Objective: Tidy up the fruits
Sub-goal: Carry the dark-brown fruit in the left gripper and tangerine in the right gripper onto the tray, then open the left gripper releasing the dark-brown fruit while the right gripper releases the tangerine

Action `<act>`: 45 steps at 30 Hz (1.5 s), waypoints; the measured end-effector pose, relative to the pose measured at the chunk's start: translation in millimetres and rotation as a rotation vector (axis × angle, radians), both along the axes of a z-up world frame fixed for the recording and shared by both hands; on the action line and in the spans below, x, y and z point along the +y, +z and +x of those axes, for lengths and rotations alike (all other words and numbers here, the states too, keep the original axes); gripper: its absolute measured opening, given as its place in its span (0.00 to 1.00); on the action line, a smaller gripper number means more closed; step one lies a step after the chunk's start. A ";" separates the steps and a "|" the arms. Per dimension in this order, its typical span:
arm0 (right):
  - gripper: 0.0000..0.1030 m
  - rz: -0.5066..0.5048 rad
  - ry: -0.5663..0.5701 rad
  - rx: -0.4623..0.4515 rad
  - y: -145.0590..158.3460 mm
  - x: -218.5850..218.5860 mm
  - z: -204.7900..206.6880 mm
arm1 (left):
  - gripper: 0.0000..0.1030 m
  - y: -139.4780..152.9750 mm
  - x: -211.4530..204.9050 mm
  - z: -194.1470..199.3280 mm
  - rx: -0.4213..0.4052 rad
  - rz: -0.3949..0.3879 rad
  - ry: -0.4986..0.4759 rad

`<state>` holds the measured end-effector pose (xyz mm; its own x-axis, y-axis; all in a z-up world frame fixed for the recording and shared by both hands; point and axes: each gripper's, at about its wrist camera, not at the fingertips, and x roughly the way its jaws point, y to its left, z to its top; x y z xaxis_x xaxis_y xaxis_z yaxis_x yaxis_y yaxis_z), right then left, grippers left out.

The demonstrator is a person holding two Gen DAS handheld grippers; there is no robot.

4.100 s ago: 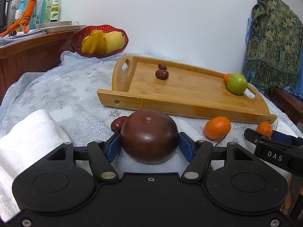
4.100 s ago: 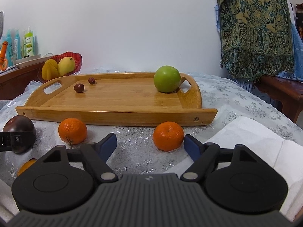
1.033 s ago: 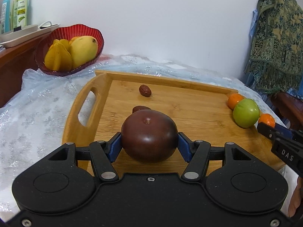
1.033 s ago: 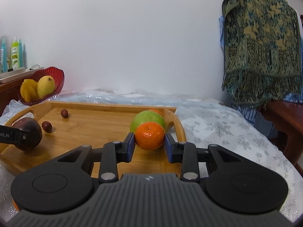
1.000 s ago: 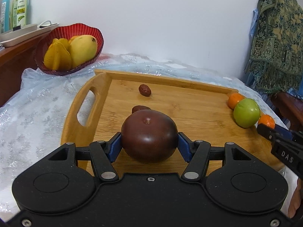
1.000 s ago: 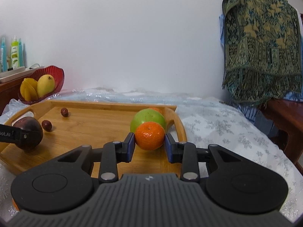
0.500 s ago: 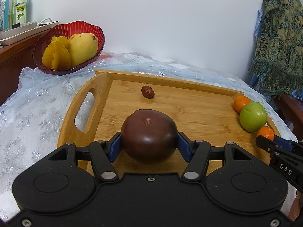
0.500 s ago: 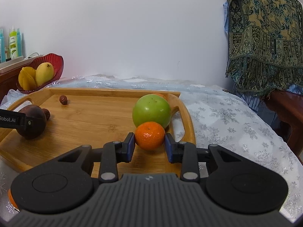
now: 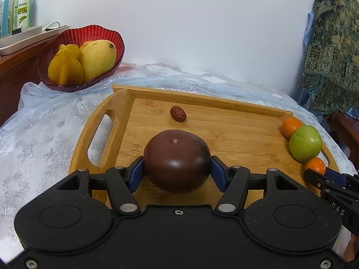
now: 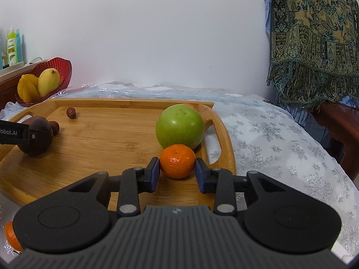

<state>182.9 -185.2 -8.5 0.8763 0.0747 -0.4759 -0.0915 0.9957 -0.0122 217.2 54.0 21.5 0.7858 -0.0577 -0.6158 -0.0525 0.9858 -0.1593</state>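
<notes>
Left gripper (image 9: 177, 171): we've got the dark brown round fruit (image 9: 176, 159) clamped between both blue pads, low over the near-left part of the wooden tray (image 9: 235, 112). From the right cam it looks to touch the tray floor, can't confirm.

Right gripper (image 10: 177, 173): fingers narrow, around 1 orange (image 10: 177, 161) at the tray's near-right end. Left pad touches it; right pad looks barely off, thin gap. We can't tell if it's still squeezed. The orange sits on the tray floor, touching the green apple (image 10: 180, 126) just behind it.

Counts as we see them:
- oranges: 4. One btwn the right fingers, one mostly hidden behind the apple at the far-right rim (image 9: 291, 126), one on the tablecloth (image 10: 280, 139) at the near-left edge of the right cam (image 10: 12, 235), half cut off. 3 sit in/near the tray, so 1 is off-tray.
- green apple: 1, on the tray, right end by the handle slot.
- dark brown round fruit: 1, held.
- small red dates: 2. One mid-far on the tray (image 9: 178, 113), one tucked right behind the held fruit (image 10: 54, 127), seen only from the right cam.
- red bowl (image 9: 67, 35): 1, far left off the tray, w/ 1 mango (image 9: 97, 58) and 1 starfruit (image 9: 66, 68) we can make out.
- bottles (image 9: 22, 6) far left on the wooden cabinet, count unclear.
</notes>
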 end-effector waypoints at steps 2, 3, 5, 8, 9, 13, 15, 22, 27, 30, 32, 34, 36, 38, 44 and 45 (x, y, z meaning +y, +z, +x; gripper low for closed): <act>0.38 0.005 0.001 0.002 -0.1 -0.4 1.1 | 0.58 0.3 -0.7 2.8 0.001 0.009 -0.005; 0.38 0.006 0.001 0.002 -0.1 -0.4 1.4 | 0.58 0.3 -1.0 4.6 0.001 0.012 -0.006; 0.38 0.006 0.004 0.003 -0.2 -0.1 2.3 | 0.58 0.3 -1.0 7.8 0.001 0.014 -0.007; 0.39 0.003 0.007 0.001 -0.6 0.9 3.3 | 0.58 -0.3 -0.9 11.8 0.000 0.013 -0.006; 0.39 0.003 0.008 0.001 -0.7 1.3 3.6 | 0.58 -0.4 -0.8 11.8 0.001 0.014 -0.006; 0.40 0.002 0.010 0.003 -0.8 1.5 3.9 | 0.58 -1.2 0.3 19.0 0.002 0.015 -0.005; 0.40 0.005 0.010 0.003 -0.8 0.9 3.6 | 0.59 -2.1 0.5 20.0 0.001 0.013 -0.002; 0.40 0.011 0.010 0.005 -0.6 0.5 3.9 | 0.59 -2.6 -0.7 18.3 -0.002 0.031 -0.015; 0.50 0.020 0.009 0.007 -0.9 -0.9 4.1 | 0.60 -2.6 1.3 18.3 0.009 0.020 -0.013; 0.56 0.026 0.005 0.011 -1.8 -1.5 4.4 | 0.61 -3.2 1.4 17.3 0.010 0.024 -0.016; 0.58 0.030 0.002 0.012 -2.0 -1.6 3.7 | 0.61 -3.0 0.8 16.7 0.011 0.030 -0.017; 0.60 0.035 0.002 0.009 -1.6 -1.9 2.7 | 0.62 -3.1 0.3 15.9 0.010 0.035 -0.017; 0.61 0.038 0.001 0.006 -1.2 -2.2 1.9 | 0.64 -3.2 0.7 15.3 0.010 0.037 -0.015; 0.62 0.040 0.003 0.004 -1.0 -2.3 1.1 | 0.66 -3.5 1.6 14.8 0.011 0.039 -0.011; 0.69 0.043 0.007 -0.008 0.6 -1.7 -1.4 | 0.76 -2.7 5.5 12.6 0.008 0.038 0.004; 0.71 0.042 0.008 -0.011 0.9 -1.2 -2.1 | 0.78 -2.2 5.5 11.7 0.004 0.044 0.007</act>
<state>180.8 -186.3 -7.6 0.8807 0.1013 -0.4627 -0.0994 0.9946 0.0285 228.9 59.5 19.4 0.7835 -0.0253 -0.6208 -0.0598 0.9915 -0.1159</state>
